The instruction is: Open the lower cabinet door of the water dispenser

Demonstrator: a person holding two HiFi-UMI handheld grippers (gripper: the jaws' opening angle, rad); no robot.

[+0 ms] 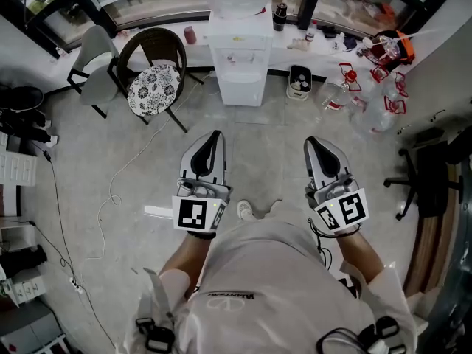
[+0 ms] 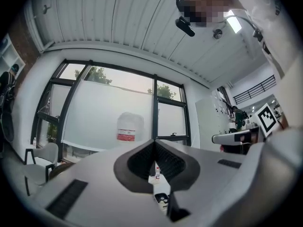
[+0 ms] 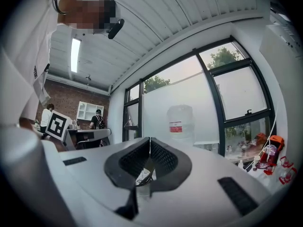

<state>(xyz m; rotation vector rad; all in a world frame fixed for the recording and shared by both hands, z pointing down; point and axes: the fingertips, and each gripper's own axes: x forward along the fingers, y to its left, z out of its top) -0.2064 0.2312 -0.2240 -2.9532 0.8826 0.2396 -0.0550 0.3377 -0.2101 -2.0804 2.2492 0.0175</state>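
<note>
Left hand-held gripper [image 1: 215, 135] and right hand-held gripper [image 1: 313, 141]: both closed, empty, held about level. The white floor-standing water dispenser [image 1: 240, 50] stands well ahead at the window; its lower cabinet door [image 1: 242, 88] appears shut. Recommended: approach squarely, open one gripper's jaws, and hook the door's free edge.
</note>
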